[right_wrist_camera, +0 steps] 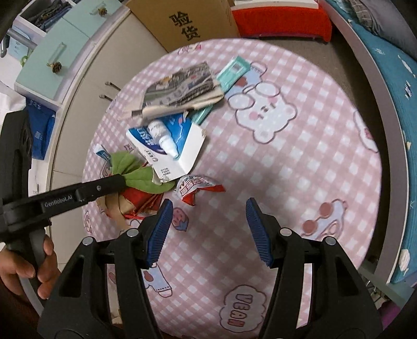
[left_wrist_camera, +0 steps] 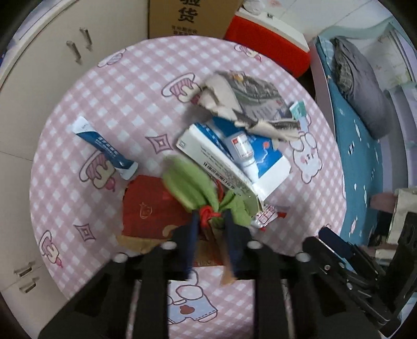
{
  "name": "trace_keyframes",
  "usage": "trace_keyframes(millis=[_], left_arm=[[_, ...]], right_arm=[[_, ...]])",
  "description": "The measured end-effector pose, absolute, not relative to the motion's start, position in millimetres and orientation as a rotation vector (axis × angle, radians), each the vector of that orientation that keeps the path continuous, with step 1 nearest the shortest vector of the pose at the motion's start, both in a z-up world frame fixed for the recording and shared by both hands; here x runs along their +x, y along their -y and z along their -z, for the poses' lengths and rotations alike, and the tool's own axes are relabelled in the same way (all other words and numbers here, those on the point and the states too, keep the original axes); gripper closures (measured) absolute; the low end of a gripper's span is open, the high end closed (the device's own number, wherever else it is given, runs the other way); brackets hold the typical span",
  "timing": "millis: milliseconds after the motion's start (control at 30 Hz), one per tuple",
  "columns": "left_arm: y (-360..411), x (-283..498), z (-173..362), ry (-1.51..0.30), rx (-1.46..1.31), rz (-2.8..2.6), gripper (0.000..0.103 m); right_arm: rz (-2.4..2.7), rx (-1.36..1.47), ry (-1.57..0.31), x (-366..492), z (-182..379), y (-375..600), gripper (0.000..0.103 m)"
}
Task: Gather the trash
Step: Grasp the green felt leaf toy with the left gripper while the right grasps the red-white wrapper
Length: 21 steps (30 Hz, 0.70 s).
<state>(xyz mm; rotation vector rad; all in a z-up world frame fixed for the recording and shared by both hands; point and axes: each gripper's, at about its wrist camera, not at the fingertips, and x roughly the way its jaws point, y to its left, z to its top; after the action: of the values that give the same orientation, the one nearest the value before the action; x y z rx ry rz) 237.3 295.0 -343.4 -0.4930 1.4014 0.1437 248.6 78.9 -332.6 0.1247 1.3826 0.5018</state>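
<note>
Left gripper [left_wrist_camera: 209, 221]: I am seeing its jaws drawn narrow, pinching the red-tied neck of the green cloth bundle [left_wrist_camera: 187, 182]; in the right wrist view the black finger is reaching in from the left and ending at the bundle's knot.
Right gripper [right_wrist_camera: 208, 208]: I am holding it with the blue ribbed pads standing well apart, nothing between them, hovering over bare tablecloth.
Hand [right_wrist_camera: 28, 266]: a person's fingers are wrapping the left gripper's handle at the lower left of the right wrist view.
Table [right_wrist_camera: 299, 182]: a round top under a pink checked cloth printed with cartoon figures is carrying all the trash.
Green cloth bundle: it is lying over a red packet [left_wrist_camera: 148, 208], near the table's left side as the right wrist sees it.
White-and-blue carton [right_wrist_camera: 179, 146]: it is lying just beyond the bundle, with a small white dropper bottle [right_wrist_camera: 163, 137] resting on top.
Crumpled newspaper [right_wrist_camera: 182, 88]: it is overlapping the carton's far end; a teal packet [right_wrist_camera: 233, 70] is lying just beside it.
Red-and-white wrapper [right_wrist_camera: 195, 187]: it is lying near the carton, just ahead of the right gripper's left pad.
Blue-and-white tube [left_wrist_camera: 104, 146]: it is lying apart from the pile, on the left in the left wrist view.
Surroundings: a cardboard box [right_wrist_camera: 182, 23] and a red container [left_wrist_camera: 268, 44] are standing beyond the table.
</note>
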Motion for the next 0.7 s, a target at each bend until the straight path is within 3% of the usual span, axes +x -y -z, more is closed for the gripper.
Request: trace_keyframes(millis=[300, 533, 700], left_arm=[[-307.7, 222.4, 314.6, -1.296, -0.477, -0.119, 0.090], [-319.9, 216.7, 294.3, -1.240, -0.417, -0.195, 0.090], [-323.4, 215.5, 286.7, -1.217, -0.406, -0.224, 0.090]], right_arm=[[-0.499, 0.106, -1.443, 255.7, 363.5, -108.9, 0.045], [-0.493, -0.023, -1.385, 261.0, 372.7, -132.6, 0.044], [-0.527, -0.168, -1.353, 258.9, 373.1, -142.3, 0.065]])
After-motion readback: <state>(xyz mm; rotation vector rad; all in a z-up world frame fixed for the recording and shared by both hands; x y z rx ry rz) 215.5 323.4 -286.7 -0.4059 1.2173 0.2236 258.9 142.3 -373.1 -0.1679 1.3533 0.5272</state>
